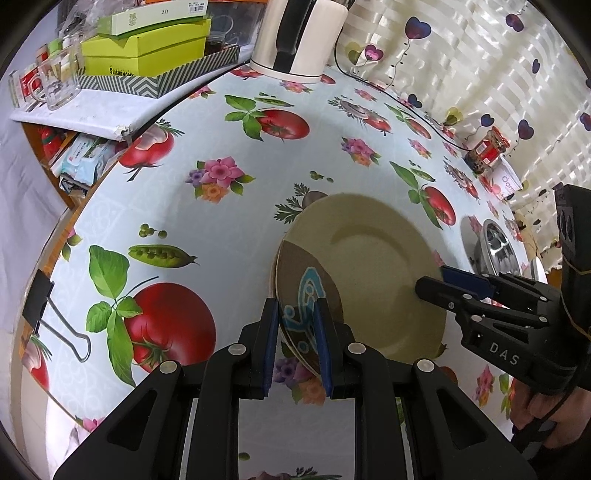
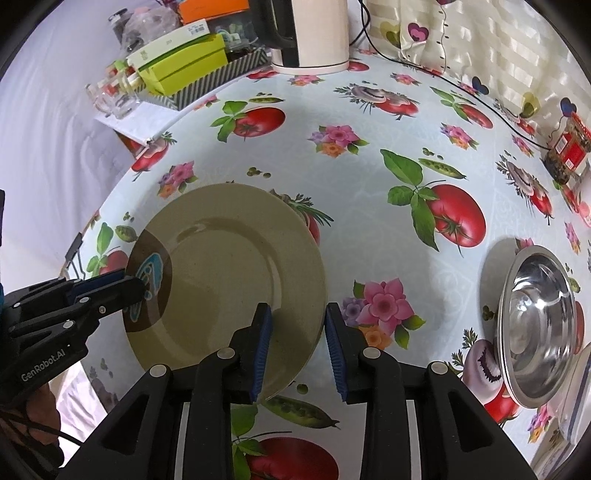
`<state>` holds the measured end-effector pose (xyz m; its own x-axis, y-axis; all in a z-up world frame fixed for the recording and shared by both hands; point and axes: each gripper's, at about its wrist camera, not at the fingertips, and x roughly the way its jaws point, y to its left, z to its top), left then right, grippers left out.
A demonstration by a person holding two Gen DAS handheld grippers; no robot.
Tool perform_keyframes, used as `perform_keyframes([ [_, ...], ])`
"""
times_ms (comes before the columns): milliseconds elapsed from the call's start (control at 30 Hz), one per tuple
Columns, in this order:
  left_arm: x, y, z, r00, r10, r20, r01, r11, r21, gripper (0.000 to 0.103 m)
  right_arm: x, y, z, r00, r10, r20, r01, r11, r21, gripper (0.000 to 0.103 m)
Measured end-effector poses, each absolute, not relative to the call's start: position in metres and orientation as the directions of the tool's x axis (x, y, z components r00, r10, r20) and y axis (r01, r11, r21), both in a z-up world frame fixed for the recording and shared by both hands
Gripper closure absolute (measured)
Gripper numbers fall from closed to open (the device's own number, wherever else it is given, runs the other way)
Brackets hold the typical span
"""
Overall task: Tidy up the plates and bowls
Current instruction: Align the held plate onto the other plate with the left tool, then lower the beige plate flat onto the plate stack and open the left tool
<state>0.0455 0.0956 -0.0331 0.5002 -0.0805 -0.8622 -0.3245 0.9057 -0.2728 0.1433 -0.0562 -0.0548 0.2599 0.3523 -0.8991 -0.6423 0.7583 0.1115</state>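
Gripping the near-left rim of the plate point(image 1: 373, 273), the left gripper point(image 1: 297, 332) is clamped on its brown patterned edge. At the plate's right rim, the right gripper point(image 2: 299, 332) has its jaws apart around the edge, not pressing. The plate lies on a tablecloth point(image 1: 207, 140) printed with tomatoes, peas and flowers. Right of it sits a steel bowl point(image 2: 539, 328). Farther off stand a kettle point(image 2: 314, 33), green boxes point(image 1: 144, 48) at far left, and a heart-print curtain point(image 1: 480, 59) behind.
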Motion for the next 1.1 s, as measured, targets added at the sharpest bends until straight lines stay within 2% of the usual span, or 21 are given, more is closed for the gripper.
perform_keyframes([
  [1100,0.044,0.099,-0.034,0.521,-0.083,-0.849,-0.322,0.903,-0.286,0.083,0.135,-0.061,-0.056,0.279,0.369,-0.887,-0.644,0.757,0.112,0.072],
])
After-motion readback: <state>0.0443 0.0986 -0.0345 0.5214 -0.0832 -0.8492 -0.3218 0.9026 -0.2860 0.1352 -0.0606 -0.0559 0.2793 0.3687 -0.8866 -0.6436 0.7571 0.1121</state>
